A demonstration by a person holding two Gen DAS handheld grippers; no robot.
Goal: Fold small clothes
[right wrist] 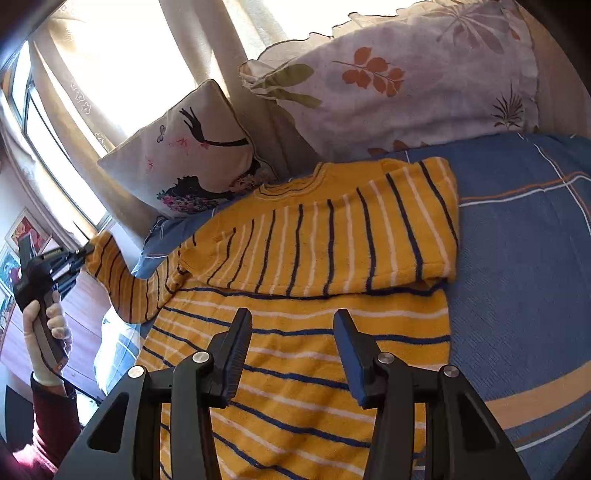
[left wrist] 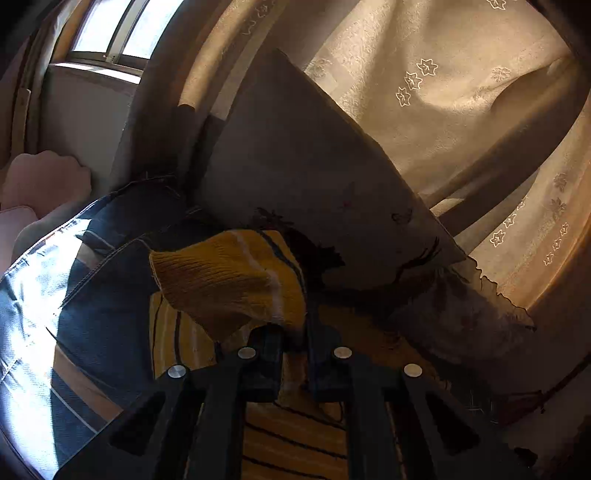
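A yellow sweater (right wrist: 317, 258) with navy and white stripes lies on the blue bedspread (right wrist: 517, 236). One sleeve is folded across its chest. My left gripper (right wrist: 86, 251) is shut on the cuff of the other sleeve (right wrist: 122, 280) and holds it out past the bed's left edge. In the left wrist view that cuff (left wrist: 225, 277) bunches in front of the closed left gripper (left wrist: 295, 339). My right gripper (right wrist: 293, 332) is open and empty, hovering over the sweater's lower body.
A white cushion with a black figure (right wrist: 192, 155) and a floral pillow (right wrist: 399, 85) lean at the head of the bed. Cream curtains (right wrist: 122, 55) and a window (left wrist: 118, 29) lie behind. The bed drops off at the left.
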